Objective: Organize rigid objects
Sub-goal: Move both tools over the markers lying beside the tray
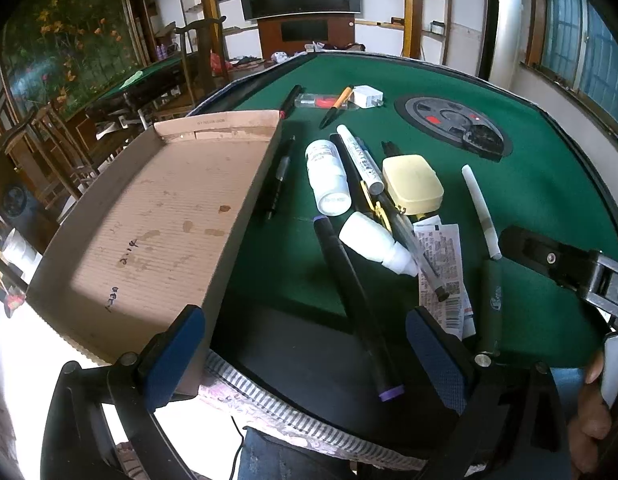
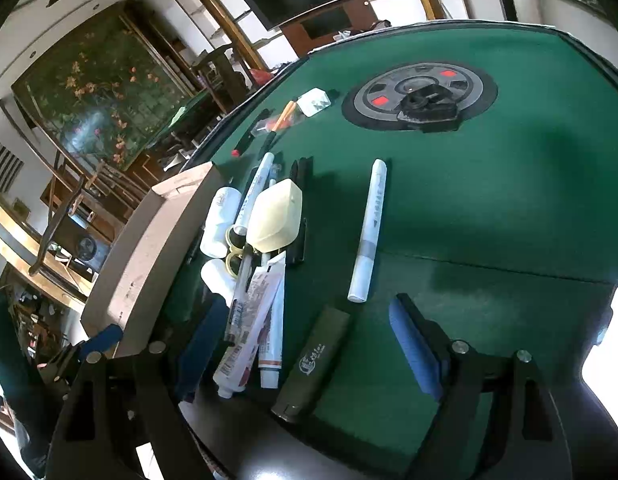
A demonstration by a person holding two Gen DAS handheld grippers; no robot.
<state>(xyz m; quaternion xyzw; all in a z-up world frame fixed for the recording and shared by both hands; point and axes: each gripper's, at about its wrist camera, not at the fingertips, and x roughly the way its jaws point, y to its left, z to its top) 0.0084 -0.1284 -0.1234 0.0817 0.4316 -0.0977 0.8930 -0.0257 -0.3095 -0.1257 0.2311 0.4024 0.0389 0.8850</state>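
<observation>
An empty cardboard box (image 1: 149, 220) stands at the table's left edge; it also shows as the cardboard box (image 2: 149, 248) in the right wrist view. Beside it lies a pile: a white pill bottle (image 1: 327, 178), a white dropper bottle (image 1: 373, 242), a paint marker (image 1: 359, 158), a cream case (image 1: 413, 184), and a black pen with purple ends (image 1: 357, 304). My left gripper (image 1: 305, 360) is open, the black pen's near end between its fingers. My right gripper (image 2: 309, 346) is open above a dark green cylinder (image 2: 315, 360) and a white tube (image 2: 249, 320). A white marker (image 2: 369, 232) lies just beyond.
A round grey hub (image 2: 421, 96) sits in the middle of the green table (image 2: 489, 200). An orange pen (image 1: 337, 106), a white charger (image 1: 367, 96) and a black pen (image 1: 279, 176) lie by the box's far corner. Chairs and another table stand to the left.
</observation>
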